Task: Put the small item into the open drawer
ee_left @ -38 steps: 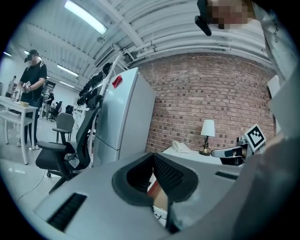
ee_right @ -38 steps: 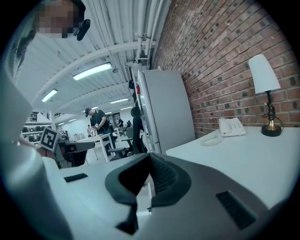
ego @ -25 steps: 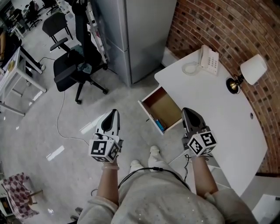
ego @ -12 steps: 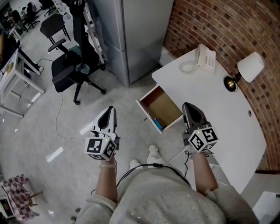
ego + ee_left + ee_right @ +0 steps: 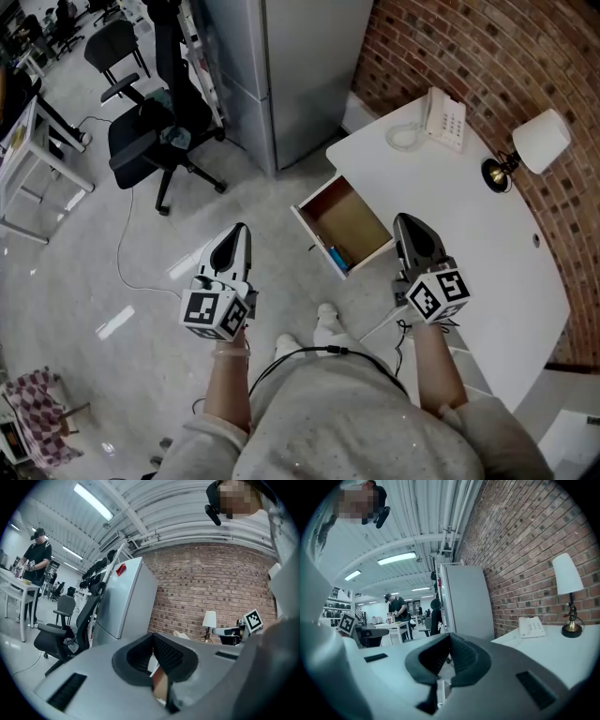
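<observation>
Grey floor (image 5: pixel 141 244), red brick wall (image 5: pixel 487 56), curved white desk (image 5: pixel 469 234).

- Open drawer, white-fronted with a bare wood interior (image 5: pixel 354 220): pulled out from the desk edge.
- Risk 1: the right gripper (image 5: pixel 408 225) hangs just beside the drawer's right wall, so a sideways swing could knock it or nudge it closed.
- Risk 2: the task looks finished, so reaching in again could drag the contents back out.
- Small blue item (image 5: pixel 335 255): lies inside the drawer, against the front wall at the near corner.
- Left gripper (image 5: pixel 239 232): over the floor, well apart from the item. Jaws pressed together, nothing between them (image 5: pixel 152 638).
- Right gripper: near the item but not touching it, with the drawer wall between. Jaws together and empty (image 5: pixel 449 637).
</observation>
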Action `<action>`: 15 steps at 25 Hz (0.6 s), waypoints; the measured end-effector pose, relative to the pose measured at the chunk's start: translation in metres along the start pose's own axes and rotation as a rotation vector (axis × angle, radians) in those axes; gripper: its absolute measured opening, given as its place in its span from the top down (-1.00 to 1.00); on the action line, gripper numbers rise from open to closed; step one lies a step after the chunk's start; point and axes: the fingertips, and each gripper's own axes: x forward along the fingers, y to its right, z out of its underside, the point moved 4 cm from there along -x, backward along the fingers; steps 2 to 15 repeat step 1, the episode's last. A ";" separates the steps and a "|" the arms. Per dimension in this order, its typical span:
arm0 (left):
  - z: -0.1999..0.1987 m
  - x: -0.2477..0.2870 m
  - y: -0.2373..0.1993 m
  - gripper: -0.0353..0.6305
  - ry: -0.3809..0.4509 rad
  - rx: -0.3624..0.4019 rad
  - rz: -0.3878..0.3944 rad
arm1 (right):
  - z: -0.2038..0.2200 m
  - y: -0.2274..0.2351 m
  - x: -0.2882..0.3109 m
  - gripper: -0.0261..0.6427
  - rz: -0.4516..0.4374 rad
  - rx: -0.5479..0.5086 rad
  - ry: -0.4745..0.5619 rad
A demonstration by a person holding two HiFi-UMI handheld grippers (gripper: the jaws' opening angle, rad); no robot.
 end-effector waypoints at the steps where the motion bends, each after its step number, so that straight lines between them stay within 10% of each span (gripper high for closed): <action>1: 0.000 0.001 0.000 0.88 0.001 -0.001 0.000 | 0.000 0.000 0.001 0.91 -0.001 -0.001 -0.001; 15: 0.000 0.001 0.000 0.88 0.001 -0.001 0.000 | 0.000 0.000 0.001 0.91 -0.001 -0.001 -0.001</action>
